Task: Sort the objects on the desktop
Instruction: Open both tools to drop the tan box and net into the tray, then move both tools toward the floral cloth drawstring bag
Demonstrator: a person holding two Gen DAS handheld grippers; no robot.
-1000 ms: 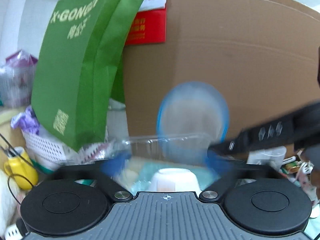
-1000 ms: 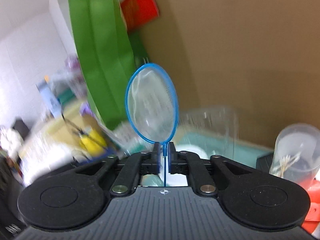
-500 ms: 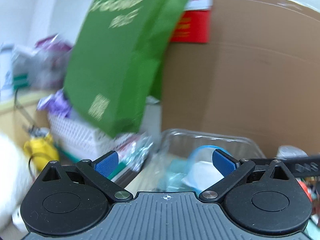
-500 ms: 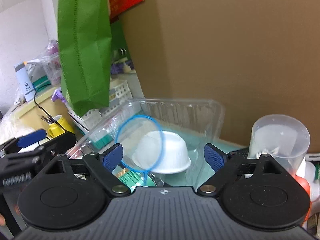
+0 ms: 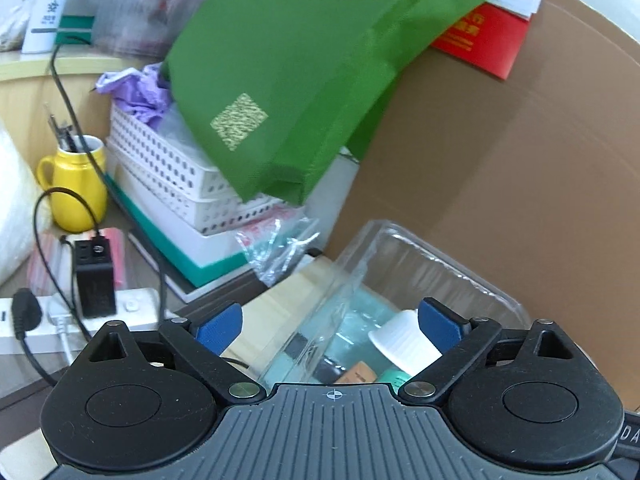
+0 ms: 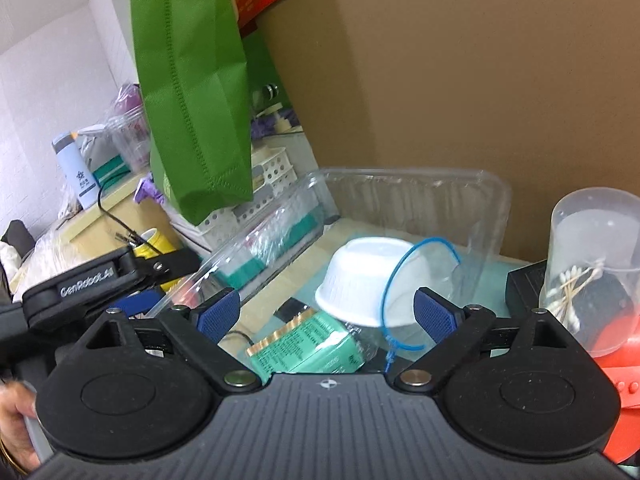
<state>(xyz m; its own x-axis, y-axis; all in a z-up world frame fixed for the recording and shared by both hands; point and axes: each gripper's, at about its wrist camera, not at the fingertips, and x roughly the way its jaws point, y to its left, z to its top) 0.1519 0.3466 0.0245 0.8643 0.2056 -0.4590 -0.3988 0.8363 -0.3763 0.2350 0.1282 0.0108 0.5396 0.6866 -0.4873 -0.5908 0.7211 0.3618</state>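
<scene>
Here the left tool (image 5: 330, 322) has its blue pads spread wide apart with nothing between them, pointing down toward the left wall of a clear plastic tray (image 5: 448, 248). Far left on the desk (image 5: 280, 300) a white power strip (image 5: 132, 304) carries a black charger (image 5: 95, 276), and behind it stands a yellow mug (image 5: 76, 188) with pens. Next come stacked white baskets (image 5: 168, 160), with a green bag (image 5: 292, 72) hanging over them. Behind the tray a sheet of brown cardboard (image 5: 500, 140) stands upright at the desk's back edge.

From the right camera, the left tool shows at the left edge as a black arm (image 6: 104, 276), with part of a hand (image 6: 14, 420) in the lower left corner. The right tool (image 6: 328, 316) is opening, its pads wide apart and gripping nothing. Inside the tray (image 6: 420, 196) a green packet (image 6: 304, 344) lies nearest, beside an upturned white bowl (image 6: 360, 276). A small blue net (image 6: 412, 276) leans tilted against the bowl's right side, its handle down between the pads without touching them. At the right edge of the desk stands a clear jar of cotton swabs (image 6: 592, 264), next to something red (image 6: 616, 376).
</scene>
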